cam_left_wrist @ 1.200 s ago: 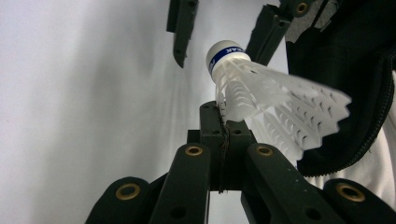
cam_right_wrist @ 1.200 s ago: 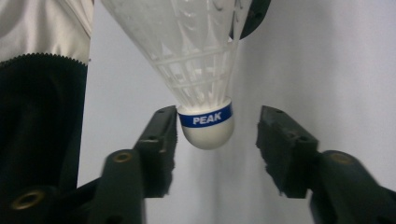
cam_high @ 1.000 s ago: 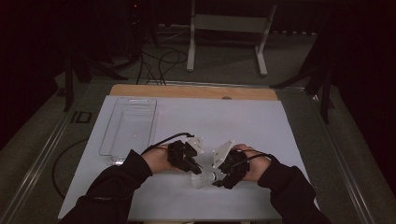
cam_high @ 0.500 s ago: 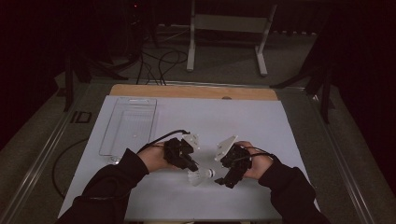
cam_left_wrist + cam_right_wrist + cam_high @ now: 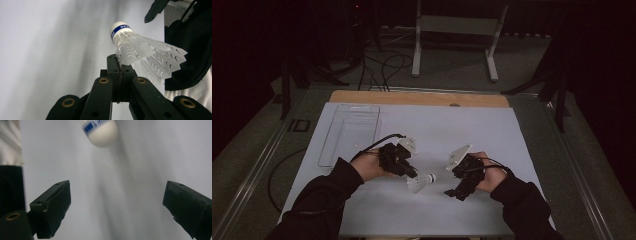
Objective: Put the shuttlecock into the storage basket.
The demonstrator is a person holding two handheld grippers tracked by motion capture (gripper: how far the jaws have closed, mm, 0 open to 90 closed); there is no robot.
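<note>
A white feather shuttlecock (image 5: 421, 183) with a blue-banded cork tip hangs just above the white table sheet (image 5: 452, 130) near its front middle. My left gripper (image 5: 411, 174) is shut on the edge of its feather skirt; in the left gripper view the jaws pinch the feathers of the shuttlecock (image 5: 140, 50) and the cork points up and away. My right gripper (image 5: 453, 192) stands open a short way to the right, apart from it. In the right gripper view the cork of the shuttlecock (image 5: 101, 129) shows blurred at the top, beyond the gripper (image 5: 117, 206).
A clear plastic tray (image 5: 349, 132) lies on the left part of the sheet. A wooden strip (image 5: 417, 98) borders the far edge. Behind the table are a metal stand (image 5: 454, 30) and cables (image 5: 382, 60) on the floor.
The two grippers, close together on the shuttlecock a second ago, have drawn apart. The right gripper has let go and moved right; the left keeps the shuttlecock.
</note>
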